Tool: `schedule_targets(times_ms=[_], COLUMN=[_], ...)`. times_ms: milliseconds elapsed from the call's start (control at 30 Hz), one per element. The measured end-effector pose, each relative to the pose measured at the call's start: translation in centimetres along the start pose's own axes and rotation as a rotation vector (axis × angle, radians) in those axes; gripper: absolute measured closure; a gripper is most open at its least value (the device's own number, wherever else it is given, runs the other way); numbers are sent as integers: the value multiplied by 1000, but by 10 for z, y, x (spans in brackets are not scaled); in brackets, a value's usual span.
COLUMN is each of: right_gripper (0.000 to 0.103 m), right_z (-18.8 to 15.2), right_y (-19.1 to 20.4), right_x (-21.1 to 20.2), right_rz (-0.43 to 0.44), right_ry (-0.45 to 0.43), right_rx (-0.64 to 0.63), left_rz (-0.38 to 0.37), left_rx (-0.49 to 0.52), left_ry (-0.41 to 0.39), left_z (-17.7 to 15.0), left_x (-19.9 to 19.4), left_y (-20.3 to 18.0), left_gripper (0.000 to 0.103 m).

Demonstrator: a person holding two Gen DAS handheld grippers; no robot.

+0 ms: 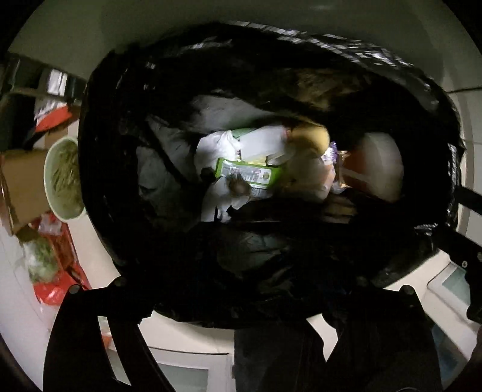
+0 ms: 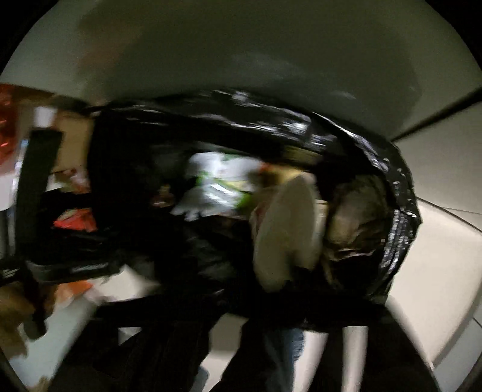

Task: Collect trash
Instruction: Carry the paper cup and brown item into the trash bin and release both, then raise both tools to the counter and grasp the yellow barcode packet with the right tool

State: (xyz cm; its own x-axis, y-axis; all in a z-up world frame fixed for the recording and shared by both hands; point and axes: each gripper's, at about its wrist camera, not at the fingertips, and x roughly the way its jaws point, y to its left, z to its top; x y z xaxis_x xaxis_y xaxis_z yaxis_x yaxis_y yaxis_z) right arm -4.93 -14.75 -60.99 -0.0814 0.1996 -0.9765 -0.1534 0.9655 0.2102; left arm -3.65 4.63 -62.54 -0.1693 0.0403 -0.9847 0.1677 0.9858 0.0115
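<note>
- L gripper [image 1: 262, 289]: jaws wide apart, nothing pinched btw them. It points straight down over the mouth of the black trash bag [image 1: 120, 150], prob. so anything let go falls inside and not onto the floor [image 1: 316, 18].
- R gripper [image 2: 256, 316]: view v. blurred. Fingers look well apart w/ only floor and a bit of blue trouser leg showing btw them, so it reads as open and empty. Can't tell if it touches the bag rim.
- Trash is already in the bag: green packet [image 1: 250, 173] lies flat on top of white crumpled paper [image 1: 217, 193] in the middle. A pale round plate [image 2: 286, 229] stands on edge against brown paper [image 2: 358, 223] at one side.
- Bag mouth is spread wide and sags open on the floor, which leaves room to drop things in from above w/o holding the rim.
- More stuff is still outside, just beside the bag: white bowl [image 1: 63, 178] w/ green leftovers, a cardboard box [image 1: 24, 187] and red plastic [image 1: 57, 289]. Judged from that, the job isn't done.
- Likely next: go for the bowl, as it's nearest the rim. It should stay level, as the leftovers could spill.
</note>
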Motion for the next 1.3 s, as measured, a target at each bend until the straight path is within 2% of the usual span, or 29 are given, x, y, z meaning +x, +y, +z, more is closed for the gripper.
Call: schedule_targets(times_ms=[100, 267, 400, 467, 700, 800, 900, 967, 1033, 1100, 1200, 1267, 1300], right_gripper=[31, 30, 30, 30, 29, 29, 26, 16, 16, 16, 18, 22, 22], right_z=[-1, -1, -3, -8, -48, -56, -45, -26, 0, 38, 93, 133, 151], right_y=[0, -1, 7, 15, 45, 56, 64, 61, 52, 39, 24, 14, 6], right_x=[4, -14, -47, -80, -221, -291, -363, -406, -432, -450, -451, -447, -444], right_rz=[-5, 1, 4, 11, 134, 219, 319, 290, 240, 130, -25, -114, -130], right_ry=[10, -10, -47, -84, -235, -335, -483, -620, -717, -786, -818, -801, -780], right_rx=[5, 5, -24, -58, -228, -279, -310, -311, -291, -246, -237, -234, -236], left_rz=[2, -3, -16, -40, -119, -150, -172, -193, -224, -231, -212, -212, -210], left_rx=[-4, -20, 9, 53, 185, 227, 236, 226, 211, 206, 197, 177, 163], left_ry=[6, -17, -67, -119, -259, -333, -419, -456, -498, -529, -555, -555, -556], left_z=[-4, -5, -8, -18, -68, -85, -90, -90, -90, -90, -94, -98, -102], left_x=[-2, -12, -47, -80, -195, -244, -286, -302, -319, -330, -337, -337, -338], left_y=[1, 4, -5, -10, -20, -26, -34, -35, -36, -36, -37, -35, -31], left_gripper=[16, 16, 16, 16, 16, 15, 15, 15, 15, 15, 15, 15, 15])
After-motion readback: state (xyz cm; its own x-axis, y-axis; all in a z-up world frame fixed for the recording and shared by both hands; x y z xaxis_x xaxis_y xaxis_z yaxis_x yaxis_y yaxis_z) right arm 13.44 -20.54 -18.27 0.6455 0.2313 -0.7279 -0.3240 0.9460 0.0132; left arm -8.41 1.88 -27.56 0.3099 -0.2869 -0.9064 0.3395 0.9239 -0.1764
